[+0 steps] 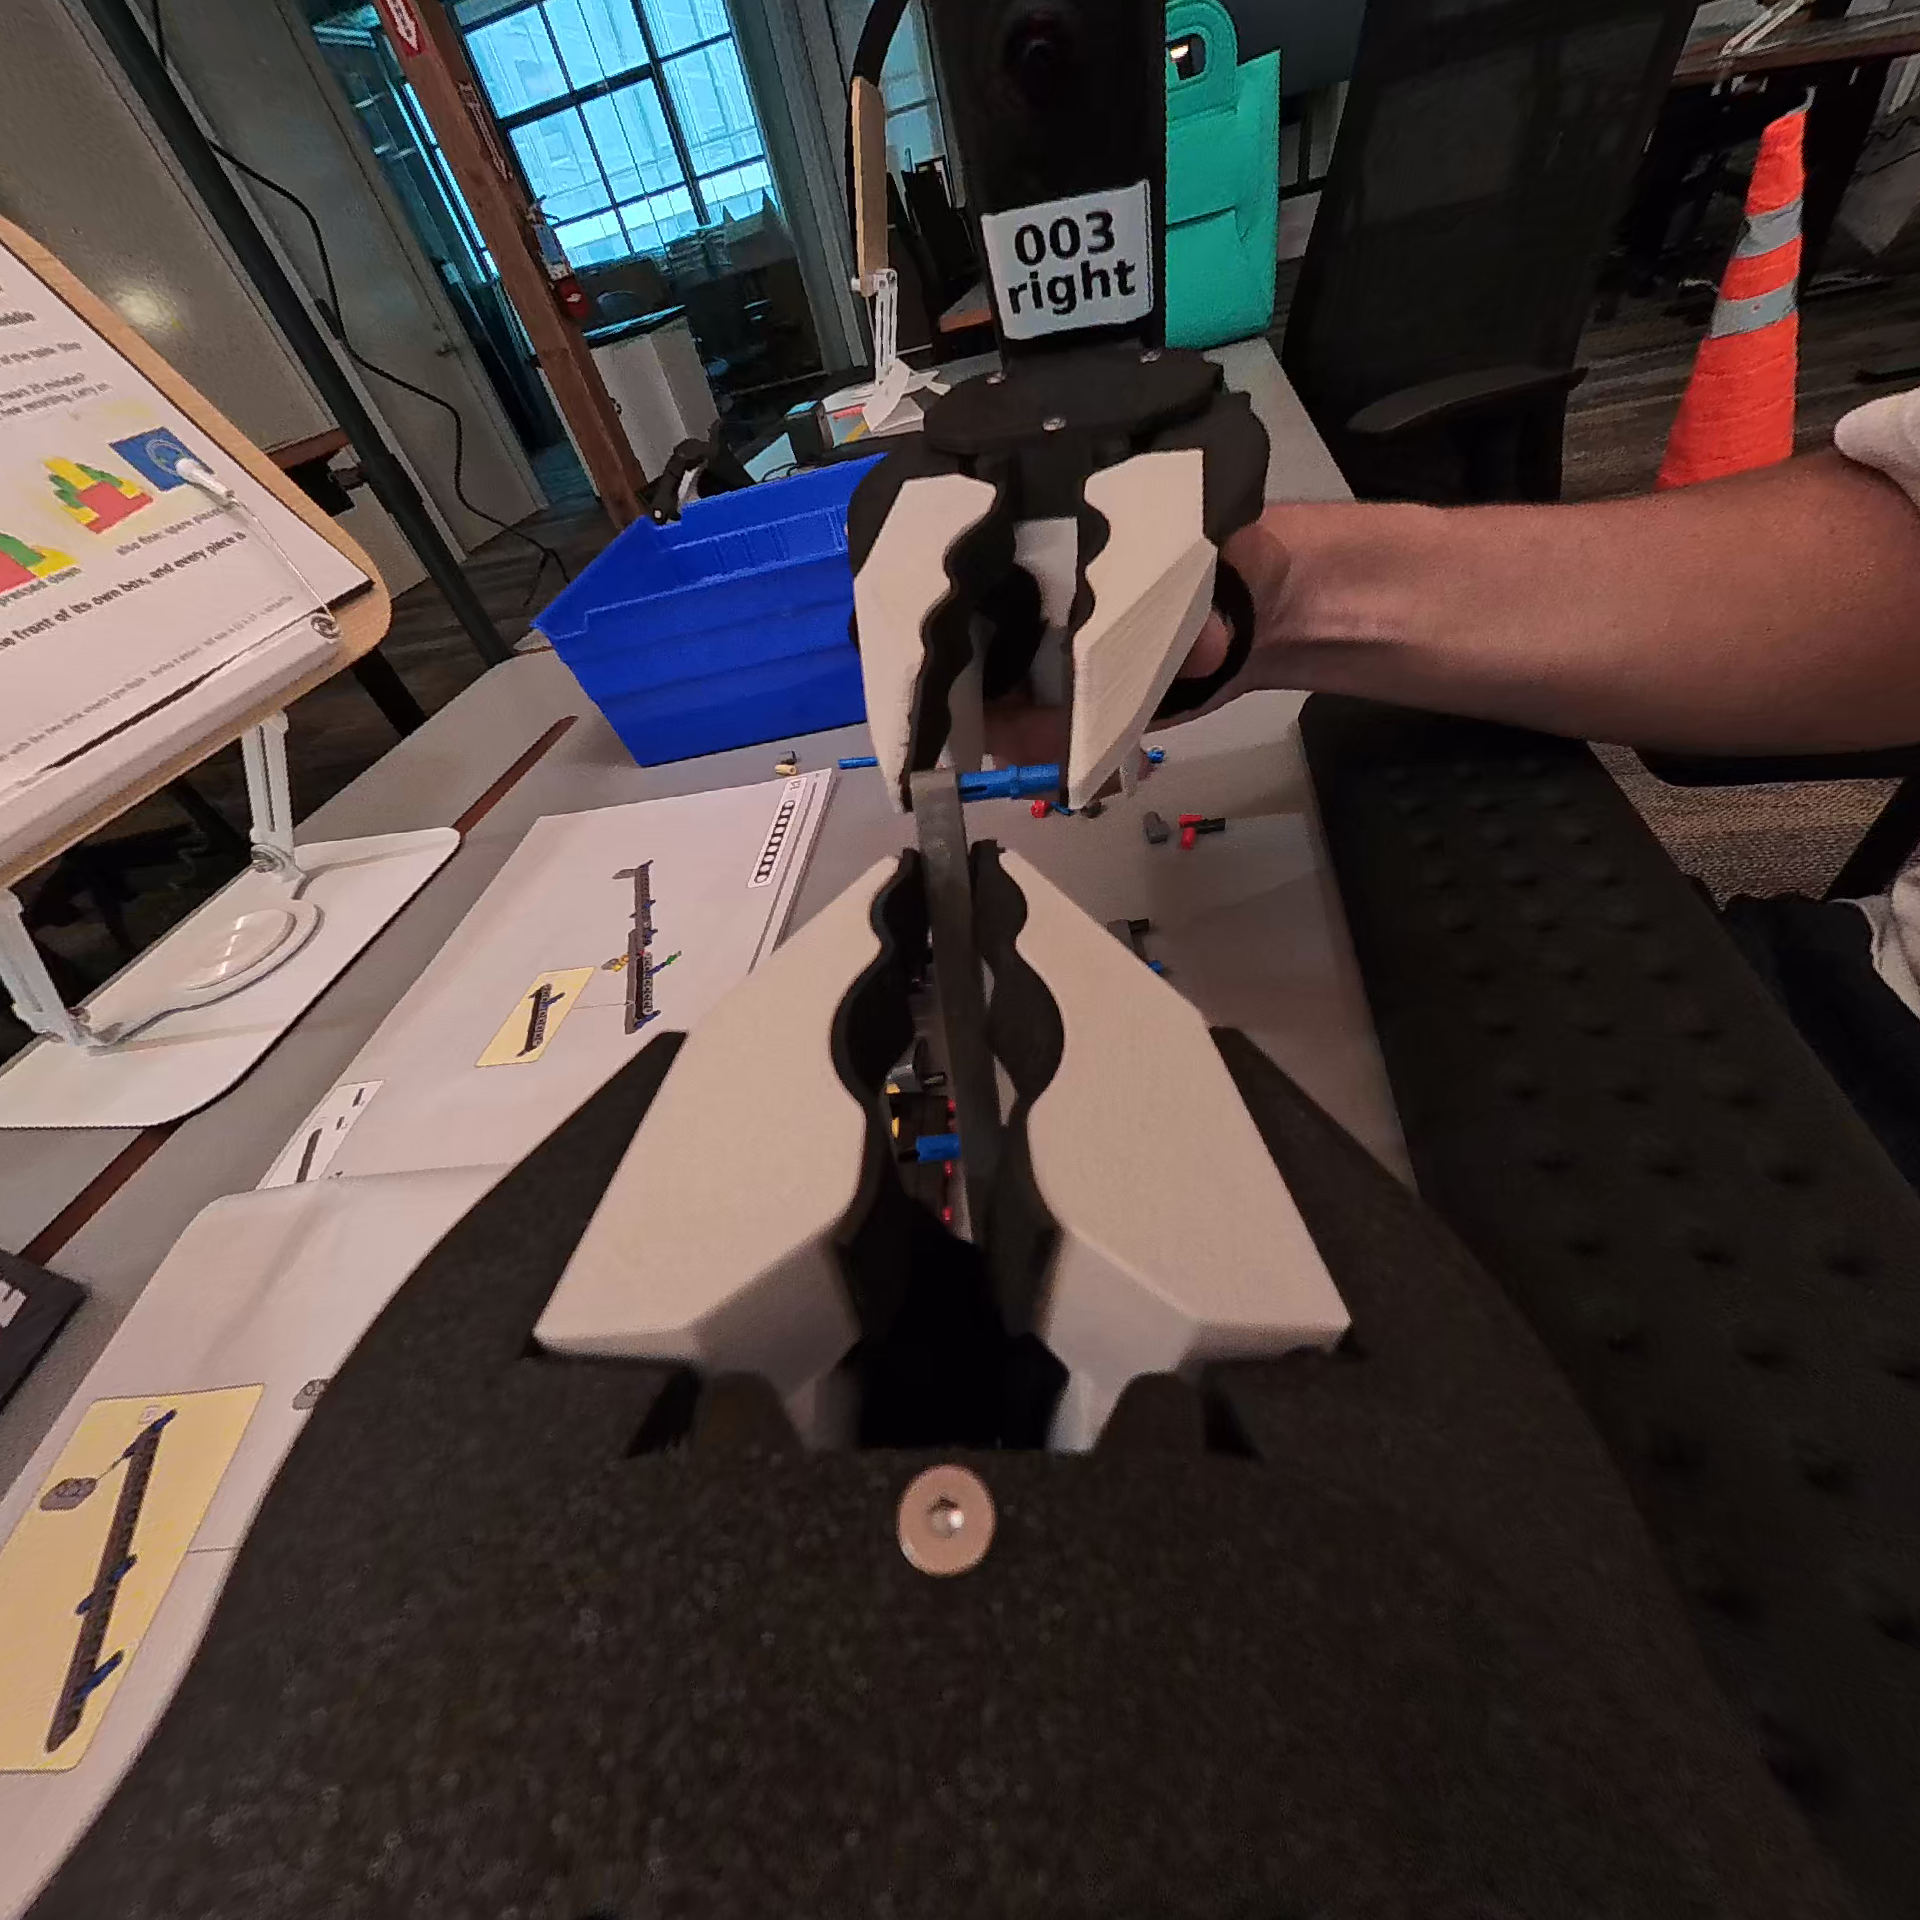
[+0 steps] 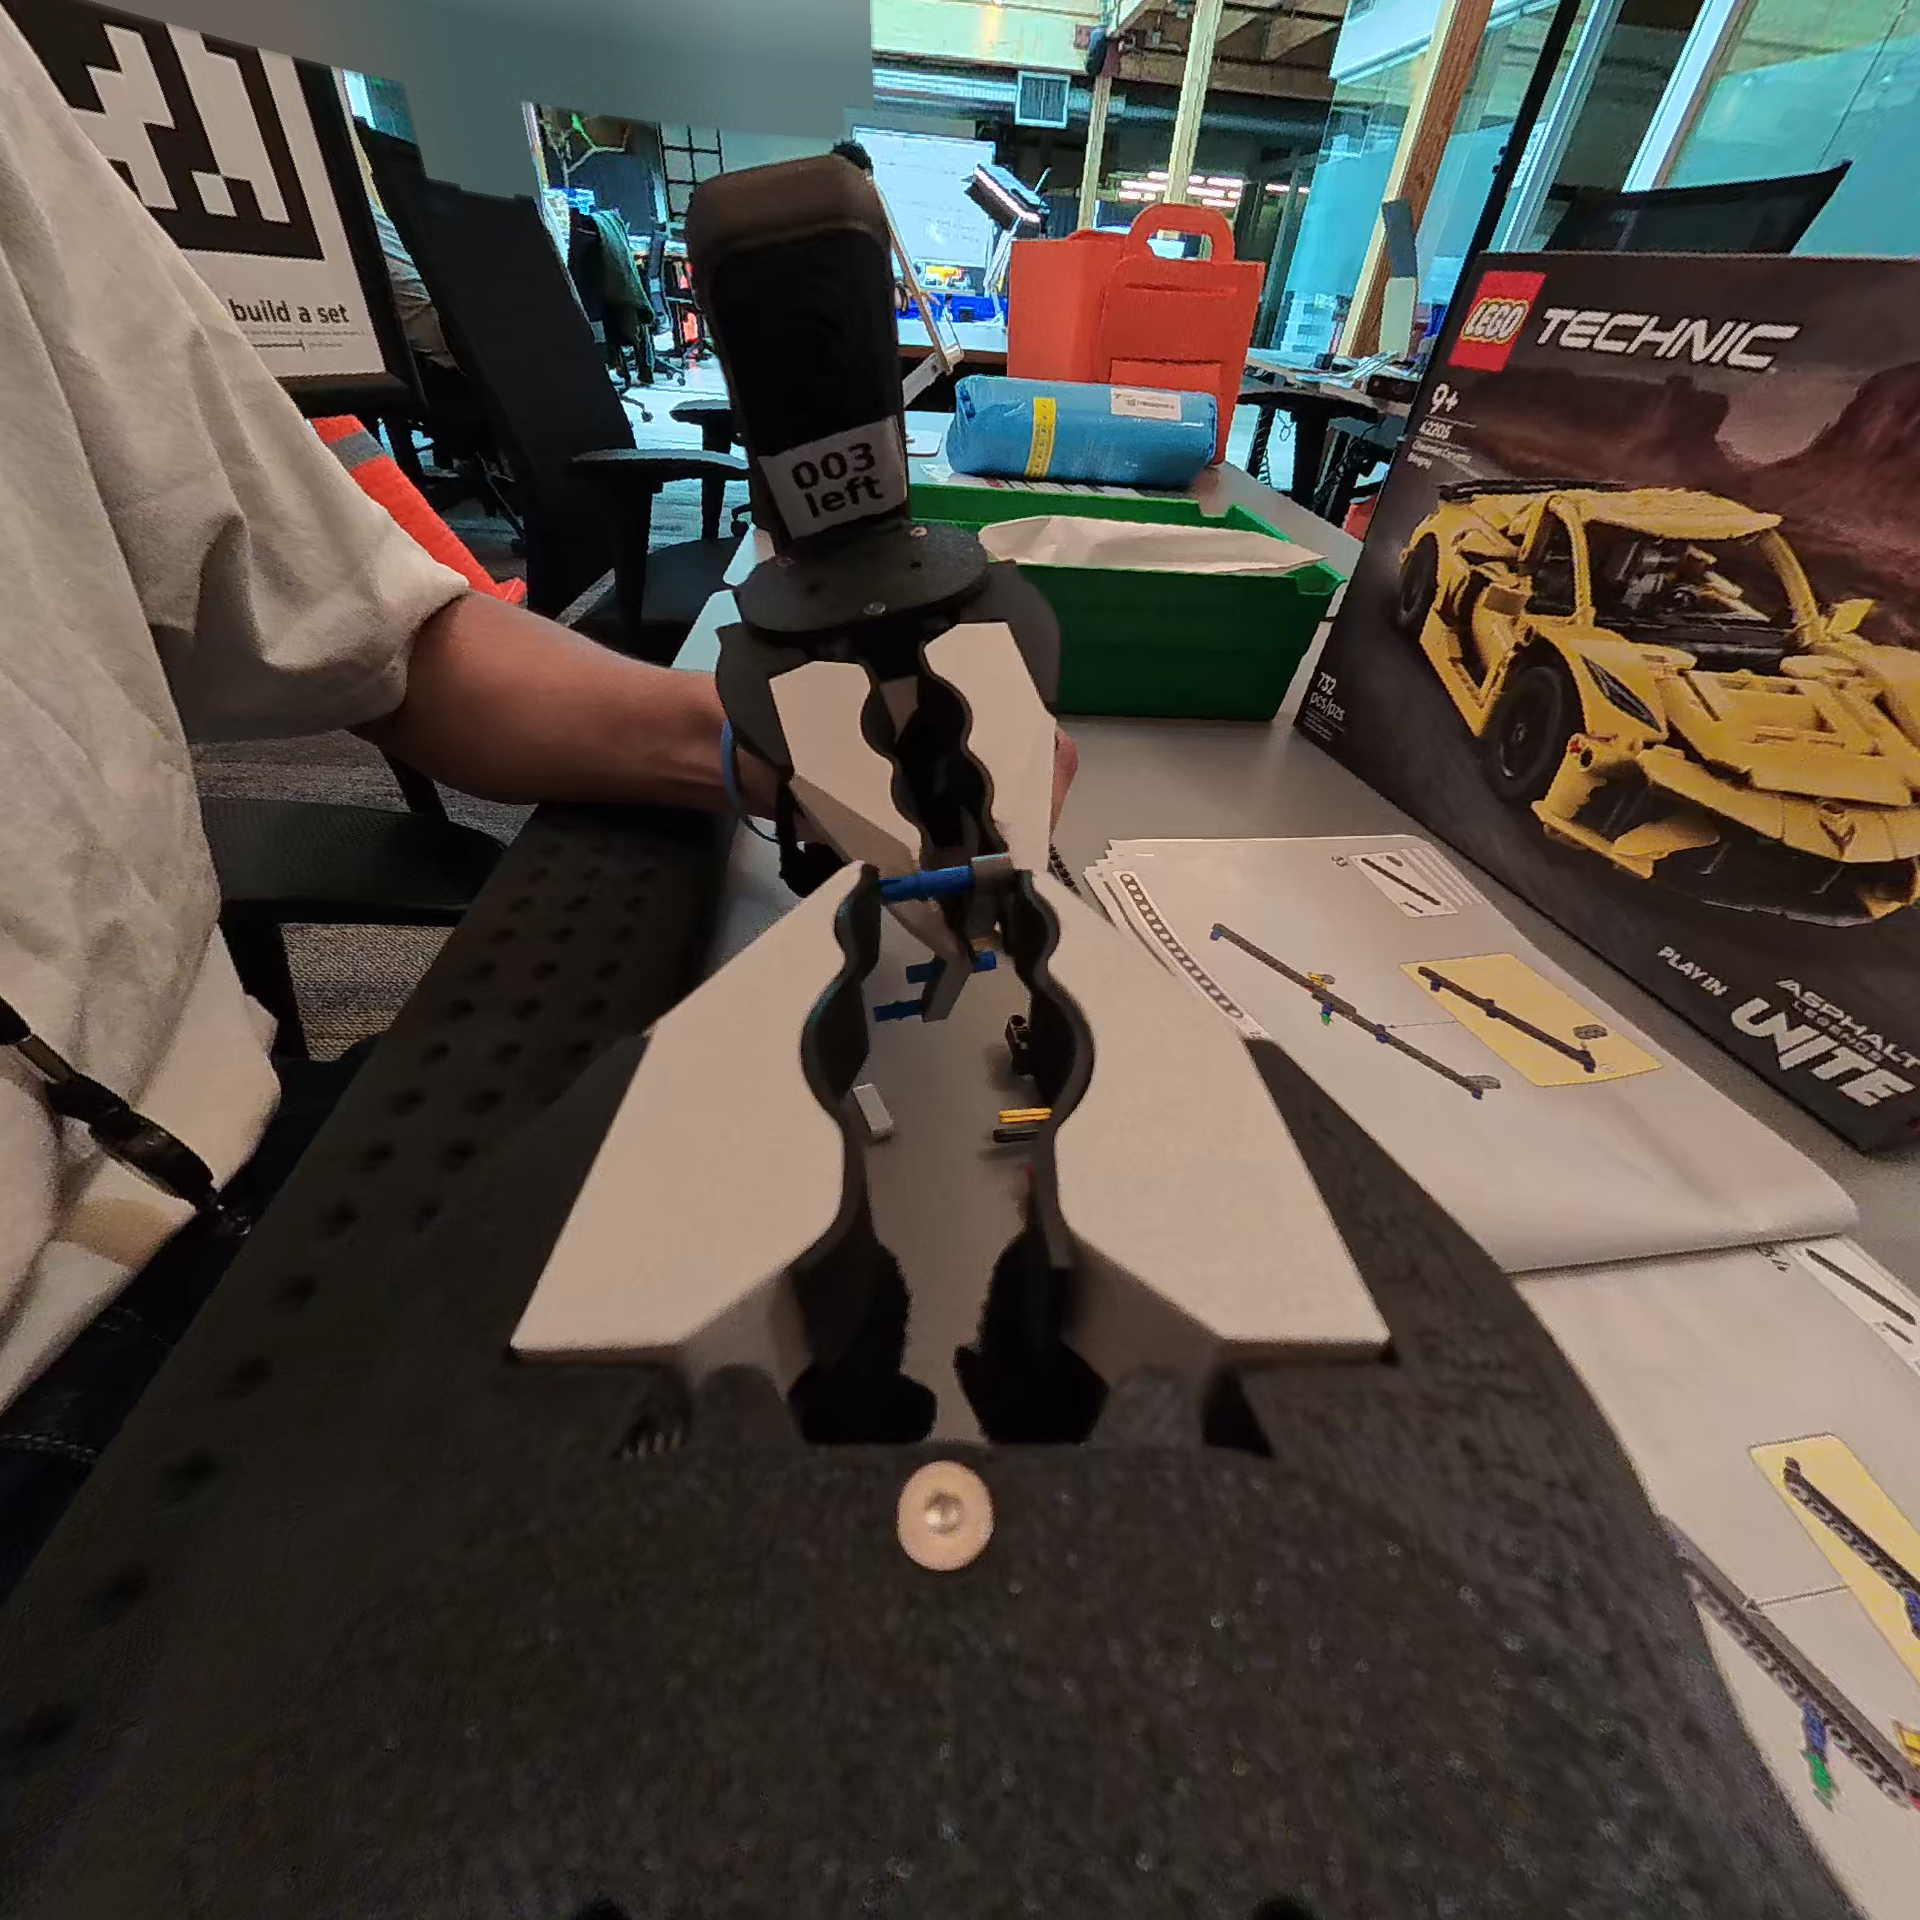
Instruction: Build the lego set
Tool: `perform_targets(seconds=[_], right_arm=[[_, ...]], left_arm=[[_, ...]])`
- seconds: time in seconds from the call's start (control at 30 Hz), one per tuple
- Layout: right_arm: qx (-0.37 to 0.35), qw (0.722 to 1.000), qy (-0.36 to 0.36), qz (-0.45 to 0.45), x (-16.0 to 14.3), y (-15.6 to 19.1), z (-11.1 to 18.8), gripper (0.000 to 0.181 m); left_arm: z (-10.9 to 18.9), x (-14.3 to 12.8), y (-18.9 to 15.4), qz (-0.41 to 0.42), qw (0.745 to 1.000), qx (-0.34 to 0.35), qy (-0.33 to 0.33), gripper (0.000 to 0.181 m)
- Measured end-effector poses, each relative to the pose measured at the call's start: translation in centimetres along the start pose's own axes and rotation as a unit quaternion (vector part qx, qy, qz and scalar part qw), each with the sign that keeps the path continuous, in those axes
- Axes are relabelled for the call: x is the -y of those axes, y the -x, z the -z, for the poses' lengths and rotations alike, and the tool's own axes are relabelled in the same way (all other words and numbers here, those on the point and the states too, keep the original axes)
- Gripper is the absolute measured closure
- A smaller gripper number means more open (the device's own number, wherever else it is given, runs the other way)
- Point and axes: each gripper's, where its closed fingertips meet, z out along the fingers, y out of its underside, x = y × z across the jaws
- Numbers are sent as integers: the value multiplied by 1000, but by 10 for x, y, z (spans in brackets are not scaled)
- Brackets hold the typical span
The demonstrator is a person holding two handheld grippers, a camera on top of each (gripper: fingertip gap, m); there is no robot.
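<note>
Right tongs (image 2: pixel 940 894) on a blue pin (image 2: pixel 925 884), tip to tip with left tongs (image 2: pixel 961 868) gripping a dark beam (image 2: pixel 961 961).

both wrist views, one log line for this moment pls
left gripper: shut on dark beam | right gripper: holding blue pin at beam's top end | pin seated: cannot tell

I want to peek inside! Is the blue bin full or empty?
Cannot tell. The blue bin on the table behind the claws shows only its outer wall and top edge; its inside floor is hidden from this angle.

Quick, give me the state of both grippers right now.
Left gripper: closed on the long dark gray beam.
Right gripper: closed on a blue pin, held at the beam's top end.
</note>
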Motion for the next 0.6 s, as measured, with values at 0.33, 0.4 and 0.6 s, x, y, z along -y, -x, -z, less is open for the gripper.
perform_targets(seconds=[0.33,0.4,0.6], right_arm=[[15,1000,6,-10,-8,0,3,160],[21,1000,7,-19,-10,0,3,160],[14,999,29,-4,-15,0,3,160]], left_arm=[[-3,-6,0,-55,997,35,33,174],[-4,-8,1,-75,995,47,43,174],[-5,-11,2,-97,992,56,55,174]])
